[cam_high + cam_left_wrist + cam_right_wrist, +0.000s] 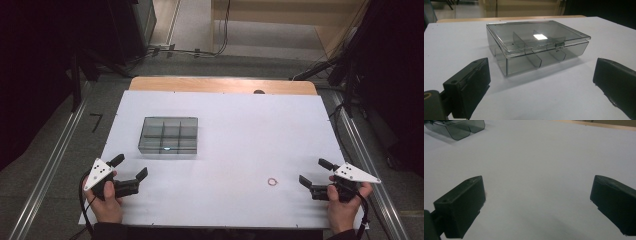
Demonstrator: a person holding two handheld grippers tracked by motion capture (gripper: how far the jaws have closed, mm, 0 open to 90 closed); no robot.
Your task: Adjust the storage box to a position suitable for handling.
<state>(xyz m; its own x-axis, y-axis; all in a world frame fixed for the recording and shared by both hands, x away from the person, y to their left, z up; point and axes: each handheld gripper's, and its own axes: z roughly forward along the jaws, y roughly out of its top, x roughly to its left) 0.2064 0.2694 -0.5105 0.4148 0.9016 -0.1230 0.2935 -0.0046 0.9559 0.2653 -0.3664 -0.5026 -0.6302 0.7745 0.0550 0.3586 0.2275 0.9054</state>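
At the near left corner of the white desk (pixel 225 150), the left gripper (pixel 131 167) rests in the person's left hand (pixel 104 200), its jaws spread wide with nothing between them. Just beyond it, toward the middle-left of the desk, sits a clear smoky plastic box (pixel 168 135) with its lid shut and dividers splitting it into compartments; in the left gripper view the box (pixel 536 47) lies straight ahead, apart from both jaws, its front latch facing the camera. Farther right, on the bare desk near the front edge, lies a small reddish ring (pixel 272 181), well apart from the box and close to the right gripper (pixel 314 172). That gripper is held in the right hand (pixel 344 205) at the near right corner, jaws likewise fully apart and holding nothing. From the right gripper view, a corner of the box (pixel 456 128) shows at the far upper left.
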